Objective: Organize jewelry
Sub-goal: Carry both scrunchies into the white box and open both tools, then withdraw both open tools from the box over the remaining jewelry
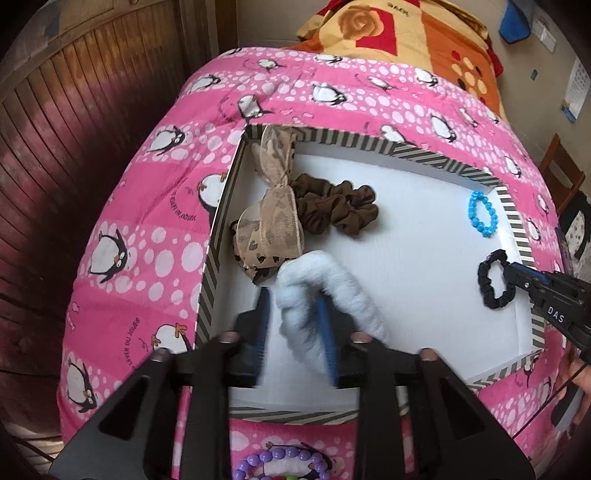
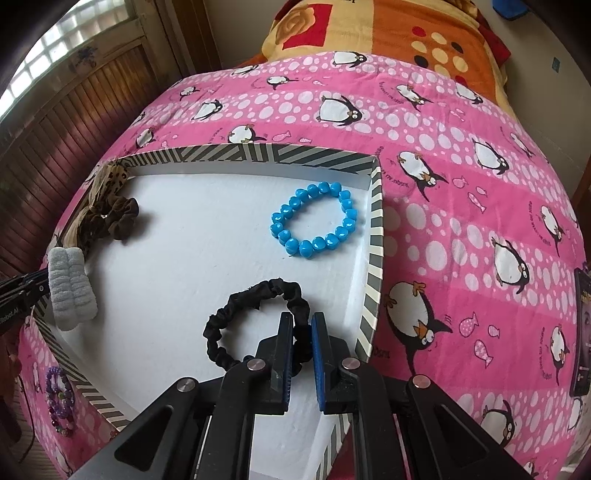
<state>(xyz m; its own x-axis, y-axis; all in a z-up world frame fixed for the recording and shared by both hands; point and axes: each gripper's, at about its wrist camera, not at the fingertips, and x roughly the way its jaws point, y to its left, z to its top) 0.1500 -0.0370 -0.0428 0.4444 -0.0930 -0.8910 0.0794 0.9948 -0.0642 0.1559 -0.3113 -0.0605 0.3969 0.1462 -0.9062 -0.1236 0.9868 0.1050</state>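
A shallow white box with a striped rim (image 1: 369,142) (image 2: 258,155) lies on a pink penguin blanket. Inside are a blue bead bracelet (image 1: 472,214) (image 2: 306,249), a brown scrunchie (image 1: 343,210) (image 2: 122,218) and a leopard-print ribbon scrunchie (image 1: 269,229) (image 2: 110,177). My left gripper (image 1: 295,302) (image 2: 33,284) stands open at the box's left side. A fluffy white scrunchie (image 1: 306,280) (image 2: 72,288) sits loosely between its blue pads and drapes over the right one. My right gripper (image 2: 302,321) (image 1: 509,266) is shut on a black scrunchie (image 2: 218,332) (image 1: 482,275) over the box floor near the right wall.
Purple bead bracelets (image 1: 284,454) (image 2: 55,398) lie on the blanket (image 2: 443,221) outside the box's near-left corner. A dark phone (image 2: 581,332) rests at the blanket's right edge. An orange patterned quilt (image 1: 406,33) lies beyond. A wooden door (image 1: 74,129) stands to the left.
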